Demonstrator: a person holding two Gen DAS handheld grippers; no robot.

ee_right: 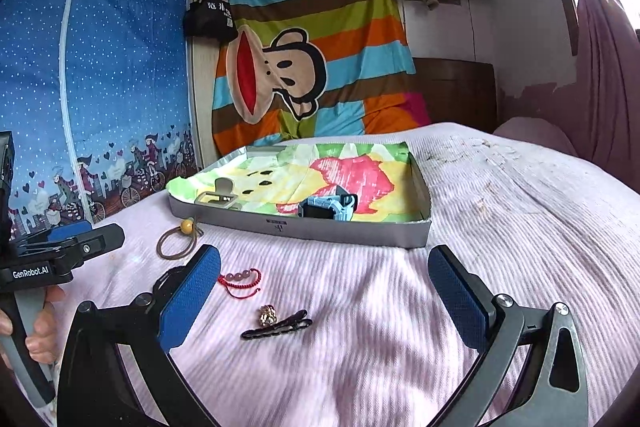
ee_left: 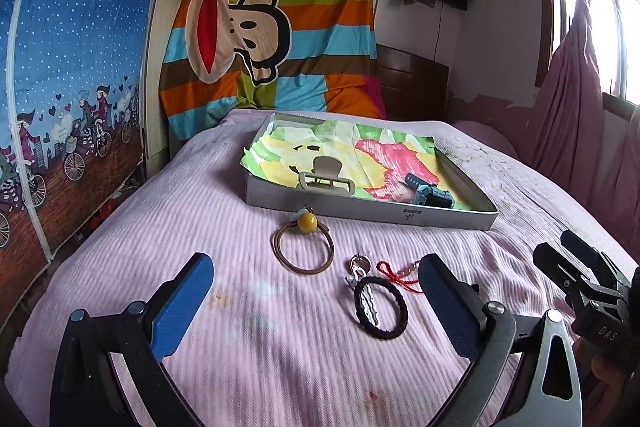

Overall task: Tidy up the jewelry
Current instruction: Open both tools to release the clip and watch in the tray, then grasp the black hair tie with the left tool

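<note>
**Jewelry inventory: bed, part sorted**

My left tongs and right tongs both gape wide, empty. Filed in tray: claw clip, blue watch. Loose on bed, awaiting pickup: beaded hair tie, black hair band, red bracelet, hair clip, possibly with a gold charm.

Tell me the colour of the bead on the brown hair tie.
Mustard yellow bead; clearest in the left wrist view.
</note>
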